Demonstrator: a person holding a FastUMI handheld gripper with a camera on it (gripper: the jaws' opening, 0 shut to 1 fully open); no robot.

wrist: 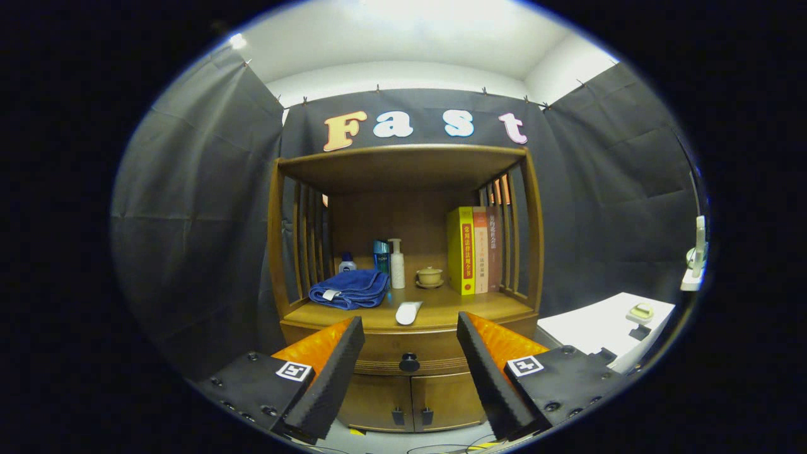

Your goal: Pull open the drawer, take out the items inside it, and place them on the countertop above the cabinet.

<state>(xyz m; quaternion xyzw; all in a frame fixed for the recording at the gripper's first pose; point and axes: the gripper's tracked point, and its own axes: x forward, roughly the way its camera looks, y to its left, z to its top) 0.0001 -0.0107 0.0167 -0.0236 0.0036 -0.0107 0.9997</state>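
A wooden cabinet (403,296) stands straight ahead against the booth wall. Its drawer (384,353) sits shut under the countertop (441,312), with a dark round knob (409,362) at its middle. My gripper (410,331) is open, with nothing between its fingers. It hangs some way in front of the cabinet, and the knob shows in the gap between the two fingers, a little below the tips. The drawer's inside is hidden.
On the countertop lie a folded blue towel (348,289), a white remote-like object (407,312), several bottles (396,263), a small lidded cup (429,276) and upright books (474,250). Two lower doors (410,400) are shut. A white table (605,328) stands to the right.
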